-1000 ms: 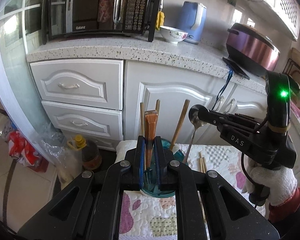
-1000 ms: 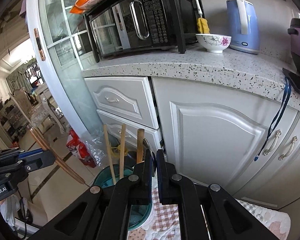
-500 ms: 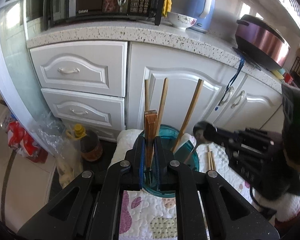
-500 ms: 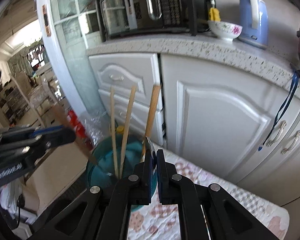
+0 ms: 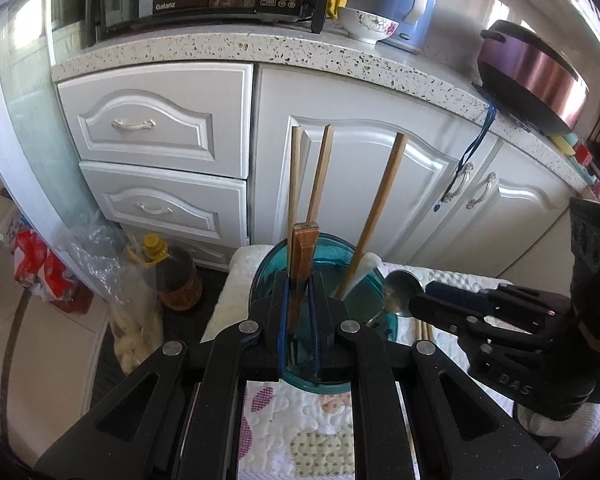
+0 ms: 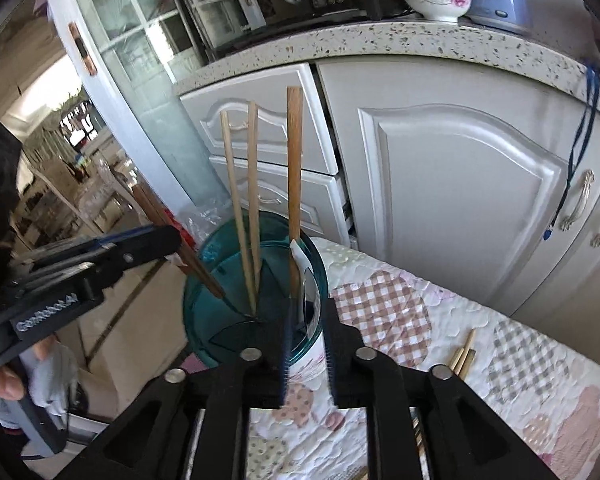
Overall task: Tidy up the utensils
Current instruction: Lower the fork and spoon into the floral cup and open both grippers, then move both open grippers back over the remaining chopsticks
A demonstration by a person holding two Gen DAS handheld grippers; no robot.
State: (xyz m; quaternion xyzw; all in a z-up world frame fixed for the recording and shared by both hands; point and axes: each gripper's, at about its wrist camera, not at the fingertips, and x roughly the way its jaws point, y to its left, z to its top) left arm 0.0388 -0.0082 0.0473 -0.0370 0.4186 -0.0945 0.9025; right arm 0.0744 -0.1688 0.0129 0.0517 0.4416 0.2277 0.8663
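With three wooden chopsticks (image 5: 320,176) and a spoon (image 5: 400,286) already in the teal cup (image 5: 268,264), the left gripper (image 5: 298,320) and right gripper (image 6: 306,344) are both opening, freeing a brown-handled utensil (image 5: 302,256) and the spoon, while loose chopsticks (image 6: 464,354) wait on the table (image 6: 500,360).
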